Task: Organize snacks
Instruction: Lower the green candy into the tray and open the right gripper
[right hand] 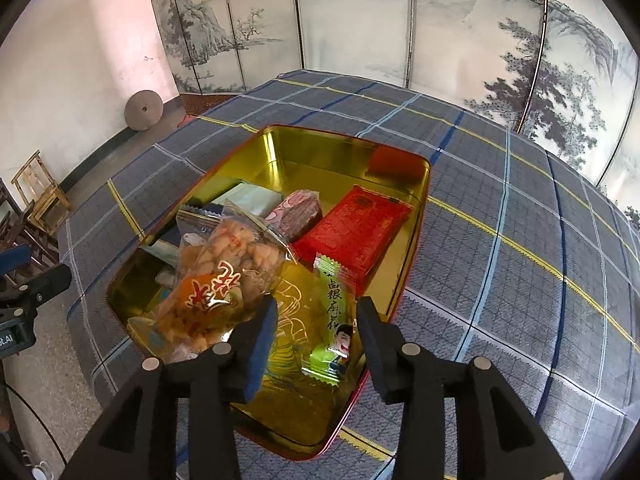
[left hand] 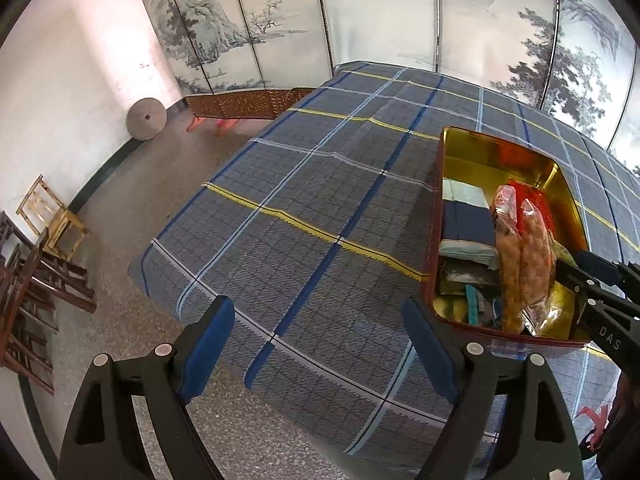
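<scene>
Right wrist view: the right hand-held gripper [right hand: 317,342] was seen poised over the near end of an open red tin [right hand: 416,236] with a gold lining, which was set on a desk covered by a blue-grey plaid cloth [right hand: 500,248]. Its jaws were parted to a moderate gap, and no earlier picture was given to compare. A slim green snack packet [right hand: 334,320] was seen lying in the tin below the gap between the fingers, tilted against the other contents, with neither pad pressed on it. Just beside it, to the left, a clear bag of golden puffed snacks [right hand: 224,276] was heaped, and a flat red box [right hand: 356,232] was laid farther back, with a small pink-wrapped cake [right hand: 298,214] next to it.

From the left wrist view, the left hand-held gripper [left hand: 320,344] was held wide open over bare cloth near the desk's edge, with nothing between its blue pads [left hand: 210,344]. The tin was placed to its right, and the right hand-held gripper was seen reaching in at the tin's near right corner. A painted folding screen [left hand: 380,12] was stood behind the desk.
</scene>
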Demonstrator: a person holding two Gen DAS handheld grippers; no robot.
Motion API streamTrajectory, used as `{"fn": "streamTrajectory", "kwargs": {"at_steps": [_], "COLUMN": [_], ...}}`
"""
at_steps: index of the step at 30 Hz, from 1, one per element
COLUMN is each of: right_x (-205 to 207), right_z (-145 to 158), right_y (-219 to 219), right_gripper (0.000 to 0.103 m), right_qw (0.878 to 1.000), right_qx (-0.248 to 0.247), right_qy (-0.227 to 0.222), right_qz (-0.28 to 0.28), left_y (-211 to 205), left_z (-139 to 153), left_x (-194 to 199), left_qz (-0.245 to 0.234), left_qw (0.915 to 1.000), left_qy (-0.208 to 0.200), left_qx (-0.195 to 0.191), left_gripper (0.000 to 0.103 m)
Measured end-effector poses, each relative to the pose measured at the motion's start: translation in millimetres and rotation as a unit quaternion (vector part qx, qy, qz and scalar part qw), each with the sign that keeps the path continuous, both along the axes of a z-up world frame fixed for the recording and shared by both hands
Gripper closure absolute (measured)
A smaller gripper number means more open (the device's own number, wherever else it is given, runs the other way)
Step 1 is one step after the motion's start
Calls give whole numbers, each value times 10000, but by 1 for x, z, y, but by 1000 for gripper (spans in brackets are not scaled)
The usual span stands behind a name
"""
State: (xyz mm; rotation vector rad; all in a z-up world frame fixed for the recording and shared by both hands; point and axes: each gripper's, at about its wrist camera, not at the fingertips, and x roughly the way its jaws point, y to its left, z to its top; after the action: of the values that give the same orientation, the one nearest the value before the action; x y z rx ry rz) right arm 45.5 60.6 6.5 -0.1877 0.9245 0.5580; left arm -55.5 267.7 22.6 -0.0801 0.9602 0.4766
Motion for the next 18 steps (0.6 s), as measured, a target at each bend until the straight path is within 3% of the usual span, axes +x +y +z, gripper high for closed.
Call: {"fn": "streamTrajectory", "kwargs": {"at_steps": [15, 18], "right_x": [-14, -18], "right_z": [15, 18], "right_y": [-14, -20], "right_gripper": [38, 29], "right_qw": [9998, 9997], "right_qx": [137, 86], "right_qy": [65, 67], "right_qz": [-115, -202], "left_y": [-19, -25], "left_z": [3, 3], "left_x": [4, 5], "left_qz": [-178, -230], "left_qw": [9998, 9997], "left_qy": [22, 30], "left_qx": [56, 47], "left_gripper": [19, 19]}}
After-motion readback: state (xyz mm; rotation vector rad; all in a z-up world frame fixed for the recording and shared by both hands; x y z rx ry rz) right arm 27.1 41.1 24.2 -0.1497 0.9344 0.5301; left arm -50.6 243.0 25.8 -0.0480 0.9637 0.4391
